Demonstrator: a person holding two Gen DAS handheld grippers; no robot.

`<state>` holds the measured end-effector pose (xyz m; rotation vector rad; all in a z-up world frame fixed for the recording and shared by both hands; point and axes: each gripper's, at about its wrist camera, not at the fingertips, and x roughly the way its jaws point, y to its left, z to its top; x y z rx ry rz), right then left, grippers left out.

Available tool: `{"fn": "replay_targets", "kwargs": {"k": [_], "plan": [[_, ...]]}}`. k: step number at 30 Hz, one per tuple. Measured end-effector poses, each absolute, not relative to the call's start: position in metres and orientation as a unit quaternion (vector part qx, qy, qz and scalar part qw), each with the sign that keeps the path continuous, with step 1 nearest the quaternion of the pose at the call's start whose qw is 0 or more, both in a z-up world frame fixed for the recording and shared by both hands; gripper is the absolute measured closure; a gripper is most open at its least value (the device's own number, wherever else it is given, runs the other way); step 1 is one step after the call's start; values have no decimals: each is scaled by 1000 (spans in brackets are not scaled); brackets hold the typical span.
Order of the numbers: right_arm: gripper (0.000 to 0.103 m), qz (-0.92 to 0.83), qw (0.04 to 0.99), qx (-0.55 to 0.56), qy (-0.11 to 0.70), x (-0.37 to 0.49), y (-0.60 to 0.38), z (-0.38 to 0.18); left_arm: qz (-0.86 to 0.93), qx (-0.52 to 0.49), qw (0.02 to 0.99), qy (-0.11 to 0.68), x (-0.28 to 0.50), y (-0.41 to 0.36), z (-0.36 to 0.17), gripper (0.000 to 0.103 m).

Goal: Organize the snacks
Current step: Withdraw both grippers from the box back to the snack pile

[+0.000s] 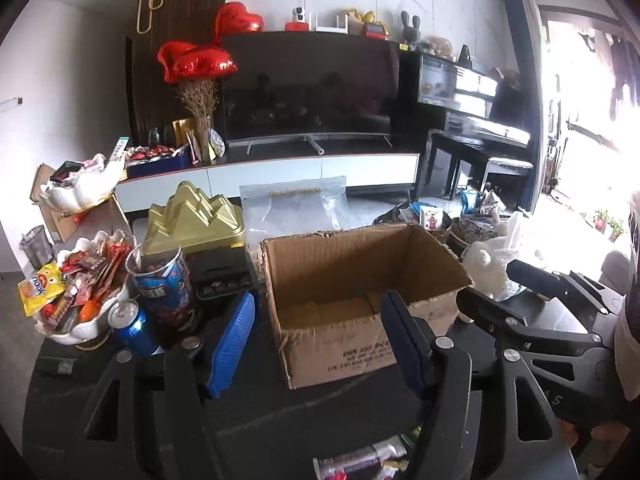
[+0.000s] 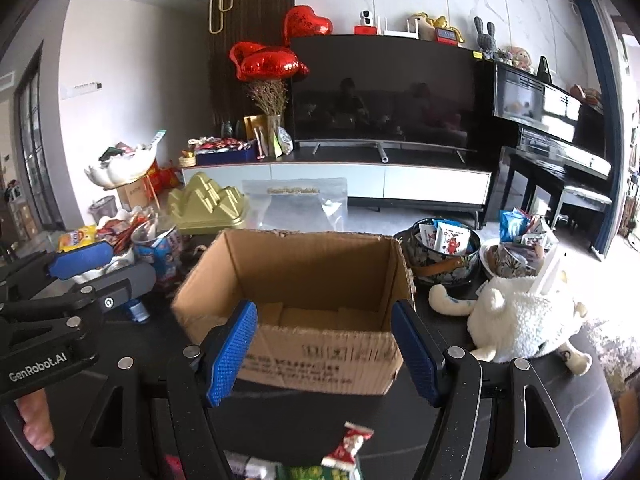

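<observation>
An open, empty cardboard box (image 1: 344, 272) stands on the dark table; it also shows in the right wrist view (image 2: 304, 276). My left gripper (image 1: 320, 340) is open and empty just in front of the box. My right gripper (image 2: 324, 356) is open and empty, also before the box's near wall. Snack packets (image 2: 344, 456) lie on the table below the right gripper, and some show below the left one (image 1: 360, 460). A white shell bowl of snacks (image 1: 80, 288) sits at the left. Two dark bowls of packets (image 2: 444, 248) stand right of the box.
A blue can (image 1: 134, 326) and an open blue snack tube (image 1: 164, 280) stand left of the box, with a gold tin (image 1: 196, 220) and a clear zip bag (image 1: 296, 208) behind. A white plush toy (image 2: 520, 320) lies at the right. TV and piano stand beyond.
</observation>
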<state>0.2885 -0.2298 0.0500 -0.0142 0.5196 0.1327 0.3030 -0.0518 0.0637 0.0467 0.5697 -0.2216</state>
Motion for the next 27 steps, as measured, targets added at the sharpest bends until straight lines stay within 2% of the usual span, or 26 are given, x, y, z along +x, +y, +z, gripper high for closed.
{"fn": "replay_targets", "kwargs": {"k": [15, 27], "plan": [[33, 94, 963, 2, 252, 220, -221, 44, -99, 12, 956, 277, 229, -39, 58, 36], [33, 95, 954, 16, 284, 189, -223, 9, -94, 8, 941, 324, 191, -37, 19, 34]]}}
